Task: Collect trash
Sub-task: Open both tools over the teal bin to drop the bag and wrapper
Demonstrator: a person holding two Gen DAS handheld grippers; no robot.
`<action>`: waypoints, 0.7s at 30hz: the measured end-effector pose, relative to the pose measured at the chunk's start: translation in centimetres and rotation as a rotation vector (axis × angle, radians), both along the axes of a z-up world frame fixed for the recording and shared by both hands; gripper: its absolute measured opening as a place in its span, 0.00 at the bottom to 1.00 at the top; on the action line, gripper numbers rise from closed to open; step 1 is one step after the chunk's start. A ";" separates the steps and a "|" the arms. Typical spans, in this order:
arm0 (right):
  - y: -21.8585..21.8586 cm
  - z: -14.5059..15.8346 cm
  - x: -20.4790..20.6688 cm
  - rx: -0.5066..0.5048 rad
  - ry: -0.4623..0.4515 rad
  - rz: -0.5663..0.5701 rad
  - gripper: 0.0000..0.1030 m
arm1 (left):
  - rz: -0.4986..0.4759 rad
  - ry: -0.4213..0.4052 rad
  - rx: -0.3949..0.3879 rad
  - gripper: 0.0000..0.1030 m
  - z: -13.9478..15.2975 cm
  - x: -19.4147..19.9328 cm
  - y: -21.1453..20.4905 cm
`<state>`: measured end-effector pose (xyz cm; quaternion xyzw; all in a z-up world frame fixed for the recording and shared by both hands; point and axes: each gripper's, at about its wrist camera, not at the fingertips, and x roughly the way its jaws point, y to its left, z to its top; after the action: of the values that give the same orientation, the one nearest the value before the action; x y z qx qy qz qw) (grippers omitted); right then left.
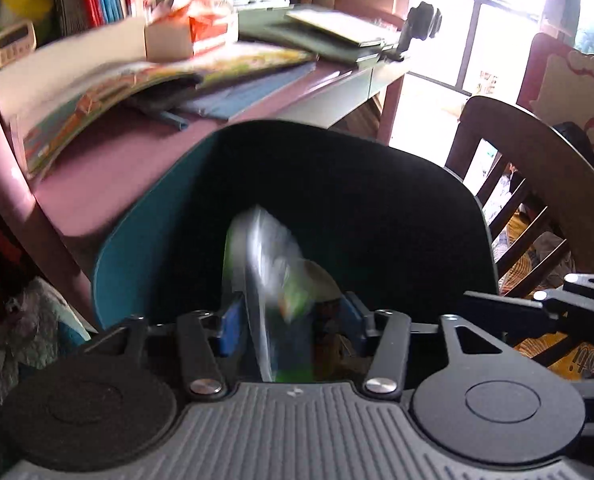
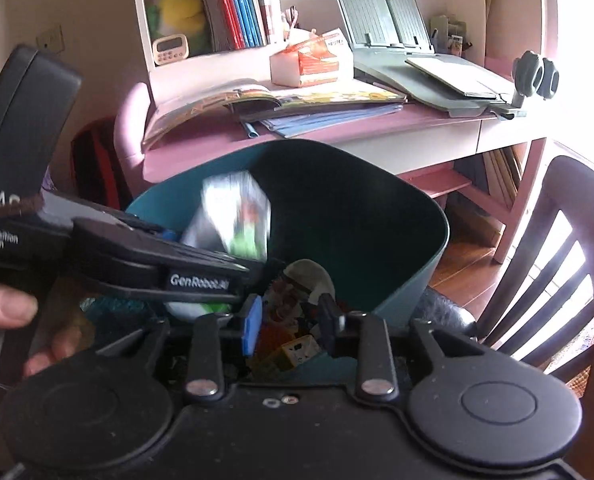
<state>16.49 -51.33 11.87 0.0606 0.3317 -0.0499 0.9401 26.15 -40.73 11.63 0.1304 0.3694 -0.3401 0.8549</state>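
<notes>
Hovering both grippers over the teal bin [image 2: 409, 216]. My left gripper [image 1: 293, 320] is released, its jaws apart; the blurred white-green wrapper [image 1: 273, 264] is between them, dropping inside. My right gripper [image 2: 293, 316] is open, empty, above earlier trash [image 2: 293, 344]. Pink desk [image 2: 377, 128] is behind.

Daylight from the window [image 1: 493, 28] overexposes the right side, the bin [image 2: 337, 208] interior stays dark, the wrapper [image 1: 273, 264] is motion-blurred, and fisheye distortion bends edges.
</notes>
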 end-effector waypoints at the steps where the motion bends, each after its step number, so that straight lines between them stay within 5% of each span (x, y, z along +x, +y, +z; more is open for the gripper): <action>1: 0.1 0.2 -0.3 -0.008 -0.008 -0.006 0.31 | 0.002 -0.003 -0.004 0.52 0.2 -0.2 0.2; 6: 0.6 1.1 -1.4 -0.021 -0.043 -0.001 0.35 | 0.010 -0.024 -0.057 0.60 1.8 -1.4 1.7; 18: 3.3 4.1 -5.0 -0.047 -0.108 0.036 0.38 | 0.013 -0.110 -0.115 0.61 5.6 -6.0 5.8; 21: 3.8 4.8 -5.9 -0.056 -0.120 0.033 0.44 | 0.017 -0.135 -0.132 0.69 6.6 -7.2 7.1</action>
<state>10.62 -47.56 16.67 0.0319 0.2741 -0.0398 0.9604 18.97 -33.68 18.22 0.0935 0.2888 -0.3468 0.8875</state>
